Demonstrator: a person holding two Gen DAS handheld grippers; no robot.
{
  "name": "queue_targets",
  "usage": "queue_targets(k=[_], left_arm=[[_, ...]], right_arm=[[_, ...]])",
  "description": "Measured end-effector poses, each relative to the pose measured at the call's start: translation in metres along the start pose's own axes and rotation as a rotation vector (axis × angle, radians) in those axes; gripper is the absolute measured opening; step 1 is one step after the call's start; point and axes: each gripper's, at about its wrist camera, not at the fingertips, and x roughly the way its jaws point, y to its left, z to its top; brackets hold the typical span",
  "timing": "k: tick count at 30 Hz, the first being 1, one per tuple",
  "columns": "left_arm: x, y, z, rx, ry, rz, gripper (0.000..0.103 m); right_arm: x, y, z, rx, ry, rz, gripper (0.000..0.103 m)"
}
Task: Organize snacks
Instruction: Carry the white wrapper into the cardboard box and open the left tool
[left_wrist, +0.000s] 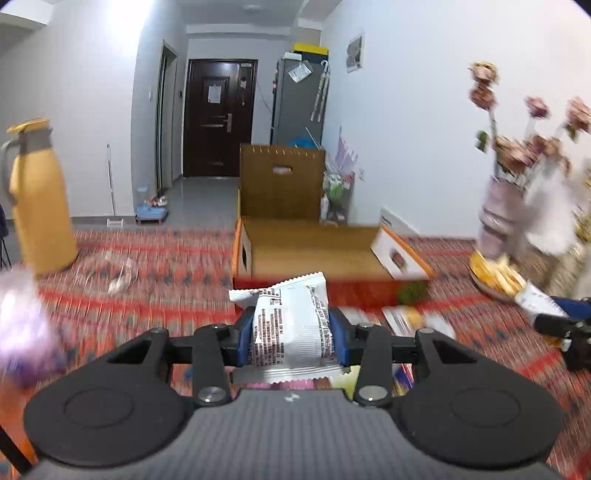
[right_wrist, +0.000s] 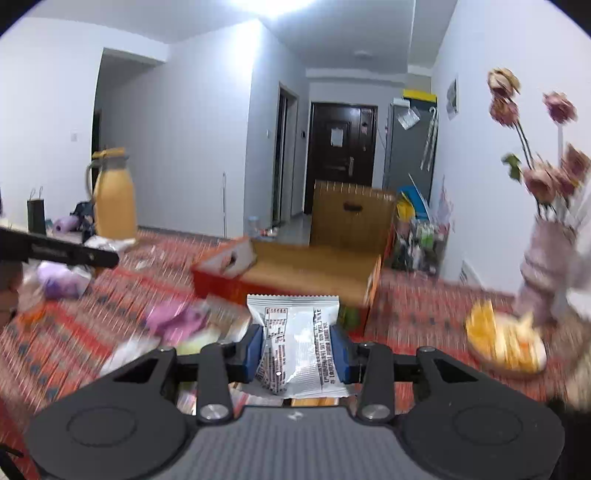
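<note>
My left gripper is shut on a white snack packet with dark printed text, held up above the patterned tablecloth. My right gripper is shut on a similar white snack packet, pinched between its blue pads. An open cardboard box with a red front wall lies just beyond both packets. More loose snack packets, blurred, lie on the cloth below. At the right edge of the left wrist view, the right gripper shows with a packet in it.
A yellow jug stands at the far left. A pale vase of dried flowers and a dish of orange-yellow snacks are at the right. A clear glass bowl sits left of the box.
</note>
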Motion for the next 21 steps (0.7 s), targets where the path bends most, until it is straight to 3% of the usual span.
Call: queue_targets(k=[2,5,9,10,12,16,18,19,20,21], left_arm=[[0.037,0.007,0.029,0.011,0.005,-0.058,0.042],[0.105,0.015,0.066,-0.026,0.015,-0.097,0.042],[0.207,0.019,0.095,-0.013,0.094,-0.058,0.042],[0.24,0.019,0.1,-0.007,0.144,-0.073,0.042],[0.294,0.018,0.109,-0.004,0.22,-0.034,0.042],[0.357,0.006,0.113,0.124,0.279,0.058,0.043],[0.368,0.004,0.108,0.155,0.274,0.061,0.052],[0.369,0.004,0.104,0.167,0.264,0.077,0.072],[0.37,0.005,0.098,0.186,0.246,0.095,0.08],[0.37,0.007,0.094,0.194,0.268,0.103,0.079]], right_arm=[[0.038,-0.017,0.028,0.017,-0.019,-0.002,0.039],[0.114,-0.043,0.058,0.084,0.021,-0.011,0.039],[0.226,-0.073,0.088,0.167,0.117,-0.023,0.039],[0.252,-0.076,0.093,0.162,0.13,-0.059,0.039],[0.308,-0.081,0.099,0.12,0.191,-0.119,0.039],[0.402,-0.087,0.1,0.047,0.345,-0.187,0.04],[0.432,-0.083,0.092,-0.036,0.426,-0.226,0.045],[0.44,-0.079,0.086,-0.085,0.44,-0.244,0.053],[0.447,-0.076,0.08,-0.116,0.468,-0.257,0.056],[0.447,-0.072,0.079,-0.127,0.472,-0.248,0.059]])
